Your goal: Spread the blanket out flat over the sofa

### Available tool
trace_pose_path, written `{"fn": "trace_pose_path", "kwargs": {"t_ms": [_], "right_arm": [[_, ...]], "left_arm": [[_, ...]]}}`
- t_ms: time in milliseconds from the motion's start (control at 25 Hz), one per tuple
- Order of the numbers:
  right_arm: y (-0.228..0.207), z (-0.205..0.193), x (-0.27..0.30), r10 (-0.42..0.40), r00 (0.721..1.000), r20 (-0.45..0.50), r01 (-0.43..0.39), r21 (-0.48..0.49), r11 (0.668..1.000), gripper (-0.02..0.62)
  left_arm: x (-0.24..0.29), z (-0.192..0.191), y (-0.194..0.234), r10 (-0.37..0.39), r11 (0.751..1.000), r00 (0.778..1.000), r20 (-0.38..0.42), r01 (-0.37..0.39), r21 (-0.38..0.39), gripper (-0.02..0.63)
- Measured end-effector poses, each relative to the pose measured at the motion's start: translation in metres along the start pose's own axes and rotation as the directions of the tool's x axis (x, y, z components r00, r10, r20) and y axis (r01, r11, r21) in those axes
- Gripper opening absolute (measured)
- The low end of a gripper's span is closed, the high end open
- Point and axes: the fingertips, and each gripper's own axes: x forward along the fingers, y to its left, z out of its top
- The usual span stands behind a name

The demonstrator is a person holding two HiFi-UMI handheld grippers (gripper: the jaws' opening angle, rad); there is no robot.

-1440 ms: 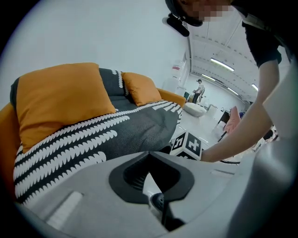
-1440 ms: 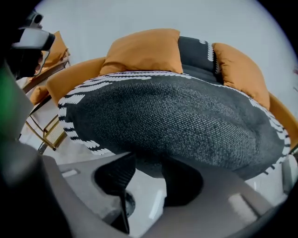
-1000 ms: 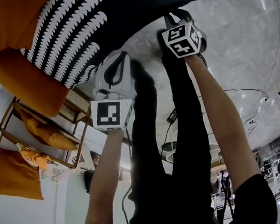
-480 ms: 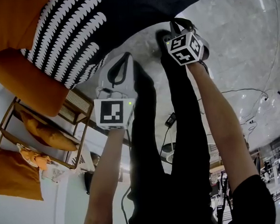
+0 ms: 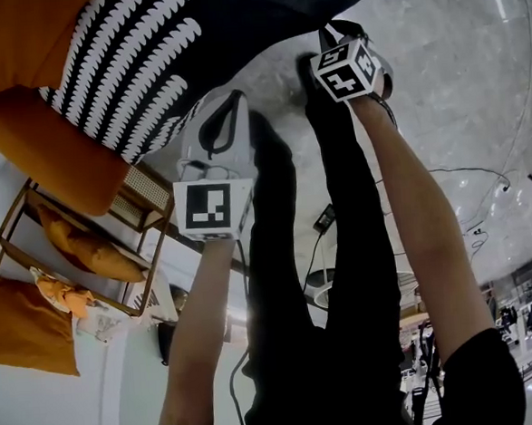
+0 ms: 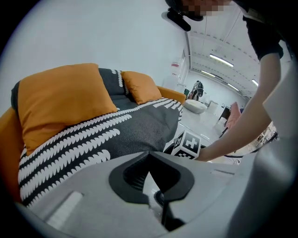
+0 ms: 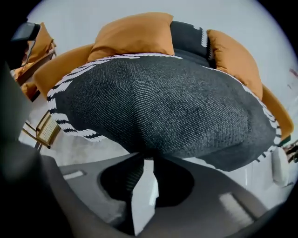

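A dark grey blanket with white leaf stripes lies draped over the orange sofa, and its edge hangs over the front. My right gripper sits at that hanging edge of the blanket. Its jaws are opening: pale floor shows through the gap and the pads do not press on the cloth. In the head view the right gripper reaches under the dark hem. My left gripper is shut with nothing in it, just short of the striped part of the blanket. In the head view the left gripper points at the blanket's edge.
Orange cushions lean on the sofa's back. A wooden side rack with orange cushions stands beside the sofa. The person's black-clad legs stand on the marble floor, where cables trail.
The right gripper dipped back a little from the blanket's edge, then returned to it. The left gripper edged slightly closer to the blanket.
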Motion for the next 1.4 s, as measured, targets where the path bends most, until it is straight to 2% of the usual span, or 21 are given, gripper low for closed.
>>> {"fn": "trace_pose_path", "kwargs": {"t_ms": [120, 200, 520, 800, 1000, 1240, 1400], "right_arm": [[-0.01, -0.008, -0.004, -0.004, 1.0, 0.009, 0.003, 0.062, 0.998, 0.12], [-0.017, -0.013, -0.009, -0.002, 1.0, 0.002, 0.001, 0.086, 0.996, 0.129], [-0.036, -0.007, -0.068, -0.022, 1.0, 0.012, 0.022, 0.023, 0.999, 0.127], [-0.042, 0.033, -0.155, 0.001, 0.991, 0.132, 0.001, -0.015, 1.0, 0.127], [-0.041, 0.07, -0.231, 0.064, 0.962, 0.264, -0.074, 0.03, 0.997, 0.123], [-0.042, 0.115, -0.338, 0.038, 0.926, 0.376, -0.077, 0.089, 0.993, 0.112], [-0.044, 0.15, -0.401, 0.014, 0.891, 0.454, -0.057, 0.081, 0.995, 0.096]], "left_arm": [[0.001, 0.0, -0.003, 0.01, 1.0, 1.0, -0.011, -0.01, -0.004, 0.009], [0.002, 0.003, -0.005, 0.016, 1.0, 1.0, -0.008, -0.016, -0.007, 0.009], [-0.013, 0.018, -0.02, 0.029, 1.0, 0.999, -0.022, -0.029, -0.004, 0.009], [-0.04, 0.047, -0.03, 0.071, 0.997, 0.997, 0.007, -0.071, -0.034, 0.009], [-0.065, 0.091, -0.042, 0.095, 0.994, 0.994, 0.055, -0.092, -0.056, 0.009], [-0.111, 0.13, -0.057, 0.125, 0.989, 0.988, 0.086, -0.117, -0.095, 0.009], [-0.14, 0.163, -0.065, 0.119, 0.986, 0.982, 0.15, -0.099, -0.131, 0.009]]}}
